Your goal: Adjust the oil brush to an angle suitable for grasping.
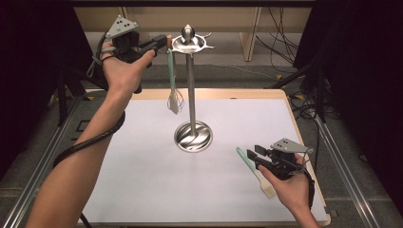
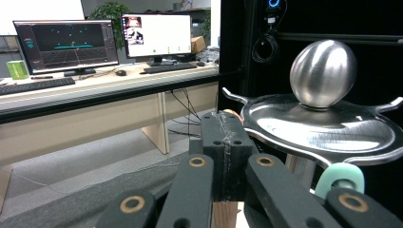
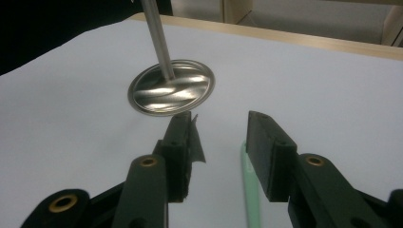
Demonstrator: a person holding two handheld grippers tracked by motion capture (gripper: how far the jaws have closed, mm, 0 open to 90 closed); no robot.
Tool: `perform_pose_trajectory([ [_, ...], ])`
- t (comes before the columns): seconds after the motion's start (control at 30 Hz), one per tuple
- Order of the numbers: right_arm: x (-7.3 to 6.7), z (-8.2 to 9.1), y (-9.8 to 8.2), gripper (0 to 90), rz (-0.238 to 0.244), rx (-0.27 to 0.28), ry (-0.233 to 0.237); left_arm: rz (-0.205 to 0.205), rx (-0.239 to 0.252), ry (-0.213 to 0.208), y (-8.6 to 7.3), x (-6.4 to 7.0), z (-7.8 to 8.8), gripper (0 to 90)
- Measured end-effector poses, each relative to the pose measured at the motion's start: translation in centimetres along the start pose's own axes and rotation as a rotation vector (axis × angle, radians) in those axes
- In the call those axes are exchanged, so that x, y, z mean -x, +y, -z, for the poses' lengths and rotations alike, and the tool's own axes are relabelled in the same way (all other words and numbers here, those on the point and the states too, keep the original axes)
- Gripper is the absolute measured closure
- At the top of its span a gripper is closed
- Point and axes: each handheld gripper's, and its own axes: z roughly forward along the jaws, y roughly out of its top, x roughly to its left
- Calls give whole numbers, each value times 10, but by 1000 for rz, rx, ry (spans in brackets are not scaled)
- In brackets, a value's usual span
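No writing is legible; left gripper (image 1: 159,44) pressed together beside the rack (image 1: 191,85), right gripper (image 1: 259,154) spread over the brush (image 1: 255,172).

No lettering, brand, number or sign could be read anywhere. The two monitors (image 2: 66,45) on the far desk (image 2: 95,90) showed a dark plot and a white window, but whatever text they carried was too small and blurred to make out. The green box (image 2: 17,69) at the left end of that desk showed no legible print. The utensil stand (image 1: 191,85) on the tabletop (image 1: 142,180) bore no marking that could be seen.
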Motion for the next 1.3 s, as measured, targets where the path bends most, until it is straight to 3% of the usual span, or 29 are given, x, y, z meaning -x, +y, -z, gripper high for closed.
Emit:
perform_pose_trajectory([
  [0.1,-2,1,0,620,-34,-13,4,-2,-3,0,0,-1,-2,896],
  [0.4,-2,1,0,618,-29,-15,6,-7,-8,-1,-1,-2,-7,895],
  [0.43,-1,3,1,618,-26,-38,20,-9,-9,-1,-1,-2,-7,895],
  [0.53,-3,1,0,617,-43,-15,5,-11,-8,-1,-1,-2,-8,895],
  [0.6,-2,1,1,617,-29,-14,2,-15,-7,-1,-1,-2,-7,894],
  [0.63,-1,5,2,616,-23,-51,13,-11,5,1,-2,-2,-5,894],
  [0.67,-1,5,2,616,-23,-51,13,-11,5,1,-2,-2,-5,893],
  [0.7,0,6,2,614,-11,-48,2,3,21,-4,-4,-2,-1,889],
  [0.8,0,6,3,613,-30,-33,-2,-7,26,-5,-6,-3,6,857],
  [0.83,4,8,4,612,-9,-50,-6,-11,31,-5,-10,-4,13,816],
  [0.87,4,9,5,612,-17,-62,-7,-11,31,-5,-10,-4,13,794],
  [0.9,7,9,6,613,19,-47,-17,-4,37,-9,-12,-5,17,777],
  [1.0,7,10,6,620,-19,-61,-21,8,50,-9,-20,-7,32,742],
  [1.03,8,13,7,625,-13,-104,-15,18,52,-16,-23,-7,37,726],
  [1.1,10,12,6,639,-15,-86,-27,48,40,-27,-33,-6,45,677],
  [1.13,12,14,7,646,-9,-134,-23,68,34,-30,-38,-5,49,651],
  [1.2,13,13,7,660,-20,-145,-35,81,25,-33,-49,-4,57,620],
  [1.23,15,13,7,675,-13,-189,-46,94,16,-33,-60,-2,63,585],
  [1.3,15,13,7,689,-13,-204,-52,101,9,-38,-66,-2,66,564],
])
